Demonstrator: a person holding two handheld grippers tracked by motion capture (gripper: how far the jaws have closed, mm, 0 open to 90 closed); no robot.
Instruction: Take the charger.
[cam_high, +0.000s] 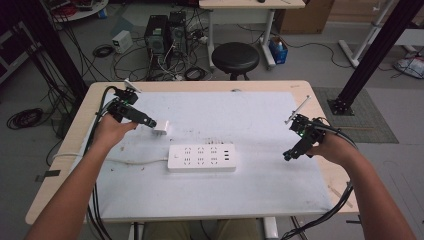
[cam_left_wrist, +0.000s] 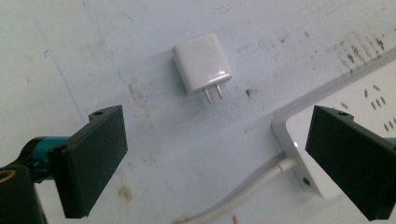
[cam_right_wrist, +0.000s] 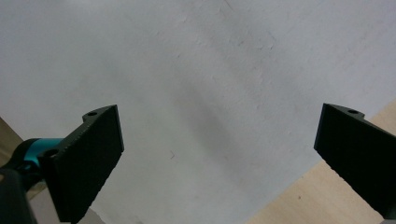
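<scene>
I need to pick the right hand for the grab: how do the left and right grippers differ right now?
The left gripper hovers right by the white plug adapter, which lies on its side ahead of the open jaws; the right gripper has only bare white mat between its jaws. The left sits near the power strip; the right sits near the table's edge. Both are open and hold nothing.

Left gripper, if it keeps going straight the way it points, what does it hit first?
Most likely the white charger, lying prongs toward the left gripper between its open jaws. The power strip sits off to the side.
</scene>
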